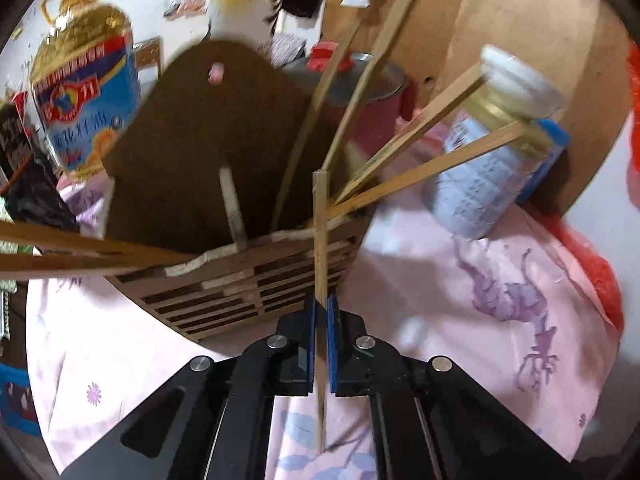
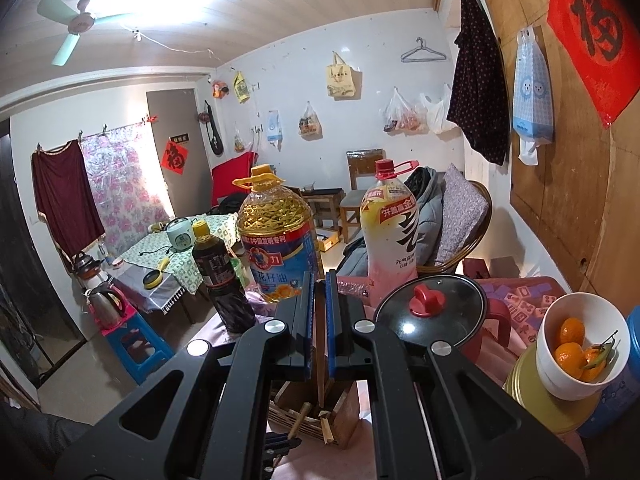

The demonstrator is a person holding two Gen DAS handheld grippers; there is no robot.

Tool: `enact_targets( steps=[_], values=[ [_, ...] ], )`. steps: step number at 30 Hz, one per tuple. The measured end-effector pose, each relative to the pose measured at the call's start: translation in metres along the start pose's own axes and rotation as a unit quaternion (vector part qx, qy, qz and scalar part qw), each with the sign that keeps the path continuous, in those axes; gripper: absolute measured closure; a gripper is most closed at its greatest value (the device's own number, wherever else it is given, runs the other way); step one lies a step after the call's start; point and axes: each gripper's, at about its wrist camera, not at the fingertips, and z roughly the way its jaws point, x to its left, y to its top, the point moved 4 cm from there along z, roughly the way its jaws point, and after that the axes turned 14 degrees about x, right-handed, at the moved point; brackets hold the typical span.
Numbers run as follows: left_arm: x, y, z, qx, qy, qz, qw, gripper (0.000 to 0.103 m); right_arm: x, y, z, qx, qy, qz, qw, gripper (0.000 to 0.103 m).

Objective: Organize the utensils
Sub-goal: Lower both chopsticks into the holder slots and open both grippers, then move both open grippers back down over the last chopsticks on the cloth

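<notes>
A single bamboo chopstick (image 1: 320, 248) stands nearly upright, pinched between the blue pads of the left hand-held gripper (image 1: 320, 344), which is clenched on it low along its length. Its upper end sits level with the rim of a slatted wooden chopstick holder (image 1: 224, 300), just in front of it; its lower tip hangs over the pink floral cloth on the desk (image 1: 460, 320). The stick looks light, thin and stiff, smooth enough to pivot or slide in a narrow pinch, so a hold nearer the middle would probably steady it better. Several more chopsticks (image 1: 420, 140) already lean out of the holder, fanned in different directions.

The right hand-held gripper (image 2: 319, 320) is also clenched, on another thin wooden stick (image 2: 319, 360) that runs down between its pads toward the same holder (image 2: 316, 416) below.

Around the holder stand a cooking oil jug (image 1: 84, 96), a red pot with a glass lid (image 2: 432, 316) and a plastic jar with a white cap (image 1: 492, 144).
</notes>
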Motion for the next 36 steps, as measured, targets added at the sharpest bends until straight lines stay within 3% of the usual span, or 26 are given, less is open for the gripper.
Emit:
enact_targets(
  steps=[5, 8, 13, 17, 23, 25, 27, 31, 34, 36],
  values=[
    [-0.004, 0.003, -0.069, -0.057, -0.02, -0.001, 0.9982, 0.097, 0.002, -0.001, 0.0, -0.004, 0.0, -0.005, 1.0, 0.097],
    [0.005, 0.017, -0.11, -0.107, -0.009, -0.018, 0.9941, 0.098, 0.002, -0.002, 0.001, -0.008, 0.002, -0.001, 1.0, 0.097],
    [0.045, 0.046, -0.165, -0.218, 0.031, -0.09, 0.9712, 0.098, 0.002, -0.005, 0.005, -0.008, 0.005, 0.007, 1.0, 0.097],
    [0.062, 0.068, -0.168, -0.265, 0.049, -0.133, 0.9537, 0.098, 0.006, -0.007, 0.008, -0.01, -0.001, -0.001, 1.0, 0.097],
    [0.07, 0.085, -0.136, -0.275, 0.075, -0.165, 0.9443, 0.098, 0.012, -0.01, 0.024, -0.002, -0.006, -0.011, 1.0, 0.097],
    [0.076, 0.081, -0.12, -0.267, 0.084, -0.183, 0.9422, 0.097, 0.011, -0.014, 0.038, 0.024, 0.004, -0.01, 1.0, 0.093],
    [0.085, 0.073, -0.108, -0.252, 0.074, -0.207, 0.9423, 0.09, 0.006, -0.018, 0.043, 0.037, 0.005, 0.004, 0.999, 0.092],
    [0.093, 0.055, -0.118, -0.251, 0.069, -0.211, 0.9421, 0.087, -0.002, -0.013, 0.025, 0.015, 0.011, 0.023, 1.0, 0.092],
    [0.097, 0.04, -0.137, -0.258, 0.079, -0.216, 0.9382, 0.076, -0.002, -0.013, 0.011, 0.001, 0.016, 0.031, 0.999, 0.092],
    [0.098, 0.026, -0.147, -0.259, 0.096, -0.222, 0.9353, 0.062, -0.002, -0.017, 0.005, 0.0, 0.017, 0.034, 0.999, 0.088]
  ],
)
